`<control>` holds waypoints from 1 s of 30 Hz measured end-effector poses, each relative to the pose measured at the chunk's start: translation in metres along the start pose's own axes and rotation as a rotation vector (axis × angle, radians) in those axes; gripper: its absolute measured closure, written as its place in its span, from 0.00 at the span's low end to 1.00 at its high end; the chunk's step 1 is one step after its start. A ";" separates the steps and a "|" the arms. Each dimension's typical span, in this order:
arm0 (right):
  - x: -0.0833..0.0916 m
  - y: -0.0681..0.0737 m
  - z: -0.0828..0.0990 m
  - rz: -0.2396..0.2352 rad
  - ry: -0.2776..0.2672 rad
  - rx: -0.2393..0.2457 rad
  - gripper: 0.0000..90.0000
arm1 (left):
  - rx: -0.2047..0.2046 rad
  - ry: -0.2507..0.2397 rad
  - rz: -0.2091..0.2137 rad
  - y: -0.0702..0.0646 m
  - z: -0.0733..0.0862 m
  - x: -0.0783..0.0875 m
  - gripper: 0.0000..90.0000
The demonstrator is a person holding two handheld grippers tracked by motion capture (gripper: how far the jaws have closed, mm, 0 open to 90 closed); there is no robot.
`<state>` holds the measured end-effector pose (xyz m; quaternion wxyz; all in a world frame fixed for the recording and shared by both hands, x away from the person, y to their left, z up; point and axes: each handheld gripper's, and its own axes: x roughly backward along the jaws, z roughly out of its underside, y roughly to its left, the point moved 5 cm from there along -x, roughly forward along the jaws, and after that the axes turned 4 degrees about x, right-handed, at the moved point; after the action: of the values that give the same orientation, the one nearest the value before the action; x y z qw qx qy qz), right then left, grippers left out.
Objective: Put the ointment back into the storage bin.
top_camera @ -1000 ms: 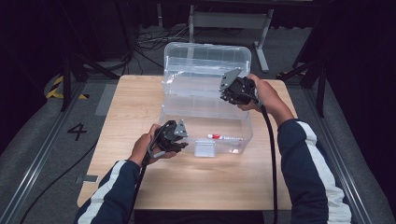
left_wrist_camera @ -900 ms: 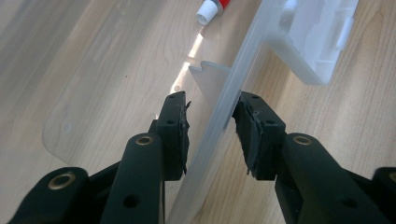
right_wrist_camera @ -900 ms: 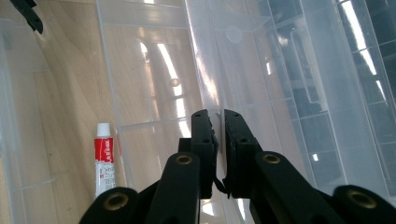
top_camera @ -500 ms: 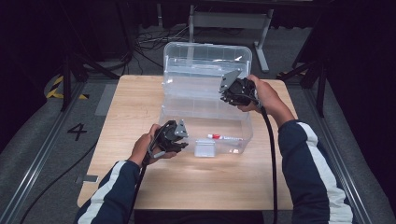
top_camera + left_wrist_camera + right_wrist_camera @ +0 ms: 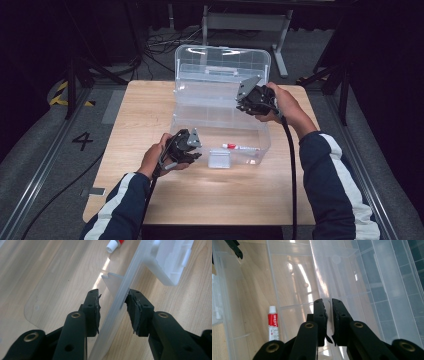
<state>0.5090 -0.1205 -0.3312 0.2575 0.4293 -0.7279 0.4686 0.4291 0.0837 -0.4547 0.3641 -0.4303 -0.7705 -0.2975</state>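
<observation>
The clear plastic box (image 5: 220, 120) stands open on the wooden surface (image 5: 140, 110). The left gripper (image 5: 113, 306) has its jaws apart, straddling the box's front wall; whether the pads press it is hard to make out. The right gripper (image 5: 328, 315) has its jaws nearly together on a thin clear edge beside the lid (image 5: 222, 62). A red-and-white tube (image 5: 272, 323), its lower end cut off, lies inside the box left of the right jaws. Nothing has shifted since the earlier frames.
</observation>
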 end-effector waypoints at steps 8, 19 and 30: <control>0.002 0.006 0.001 0.015 0.004 0.000 0.92 | -0.005 0.002 -0.007 0.000 0.000 0.000 0.69; 0.003 0.013 0.002 0.027 0.005 -0.003 0.90 | -0.006 0.001 -0.019 0.000 0.000 0.000 0.68; 0.003 0.021 0.002 0.062 0.001 0.003 0.88 | -0.015 -0.006 -0.028 -0.001 0.000 -0.001 0.67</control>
<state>0.4895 -0.1201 -0.3391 0.2424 0.4069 -0.7399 0.4777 0.4280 0.0831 -0.4555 0.3547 -0.4231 -0.7752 -0.3069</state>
